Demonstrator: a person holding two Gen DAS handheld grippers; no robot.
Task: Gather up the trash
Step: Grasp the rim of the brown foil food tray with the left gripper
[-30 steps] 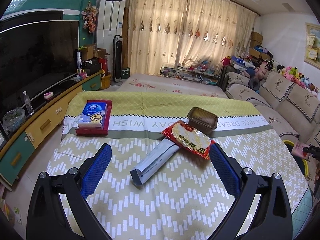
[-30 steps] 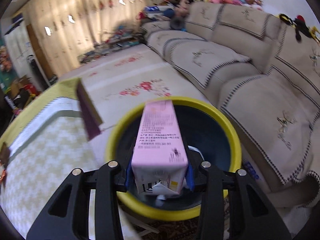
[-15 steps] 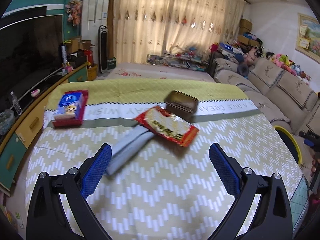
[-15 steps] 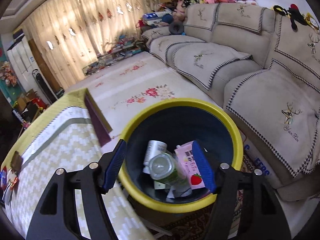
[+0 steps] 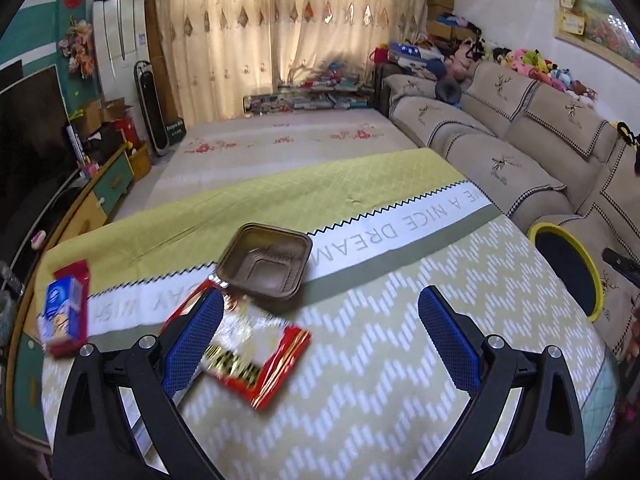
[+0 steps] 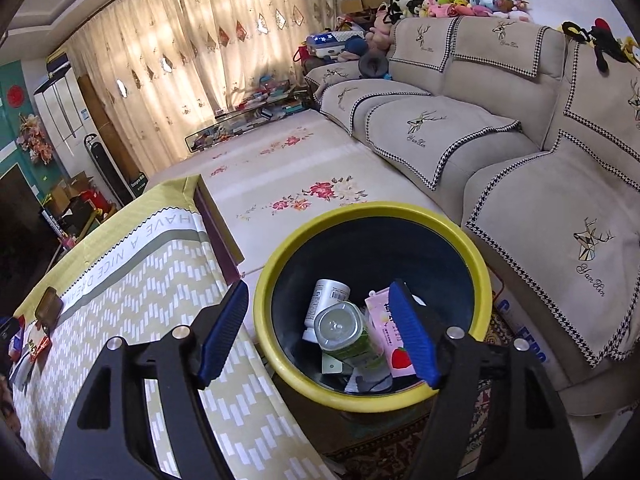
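My left gripper is open and empty over the table, just right of a red noodle wrapper and near a brown plastic tray. A red and blue box lies at the table's left edge. My right gripper is open and empty above the yellow-rimmed trash bin. Inside the bin lie a pink carton, a green bottle and a white bottle. The bin also shows in the left wrist view, past the table's right edge.
The table has a green and white zigzag cloth. A beige sofa runs along the right, close behind the bin. A TV cabinet stands to the left. A floral mat covers the floor beyond the table.
My right gripper opened and let the pink carton fall into the bin. My left gripper moved forward and right over the table, closer to the wrapper and tray.
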